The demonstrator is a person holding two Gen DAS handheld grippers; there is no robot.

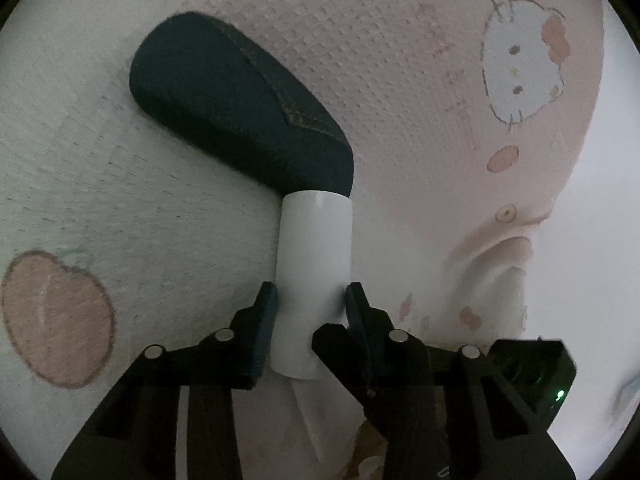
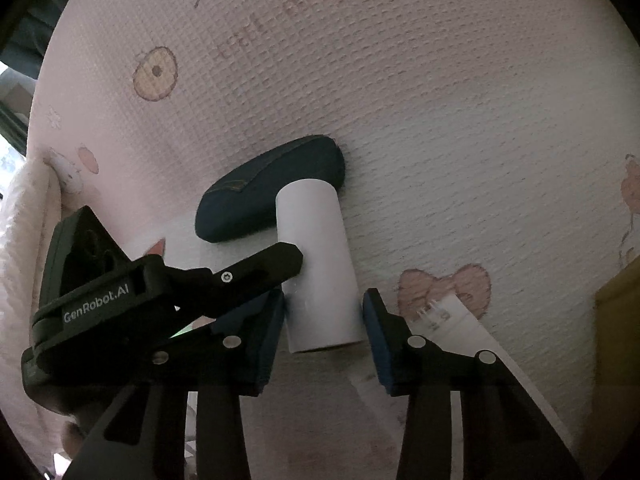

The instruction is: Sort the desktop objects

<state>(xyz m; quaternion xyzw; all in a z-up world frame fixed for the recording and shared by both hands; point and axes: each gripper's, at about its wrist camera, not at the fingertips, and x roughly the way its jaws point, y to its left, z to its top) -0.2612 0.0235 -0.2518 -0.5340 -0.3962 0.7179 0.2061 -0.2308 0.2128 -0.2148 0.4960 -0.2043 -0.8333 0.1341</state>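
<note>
A white cylinder (image 1: pixel 314 280) is clamped between the pads of my left gripper (image 1: pixel 312 300) and points away, with its far end over a dark blue denim case (image 1: pixel 236 108) that lies on the pink cartoon mat (image 1: pixel 400 60). In the right wrist view the same white cylinder (image 2: pixel 320 272) sits between the fingers of my right gripper (image 2: pixel 324 312). The right jaws stand wider than the cylinder, with a gap at the right pad (image 2: pixel 376 336). The left gripper body (image 2: pixel 140 292) reaches in from the left. The denim case (image 2: pixel 256 200) lies just beyond.
A white paper strip (image 2: pixel 460 328) lies on the mat under my right gripper's right finger. A yellow-brown object (image 2: pixel 618 340) stands at the right edge. The mat's folded edge (image 1: pixel 500 248) is to the right in the left wrist view.
</note>
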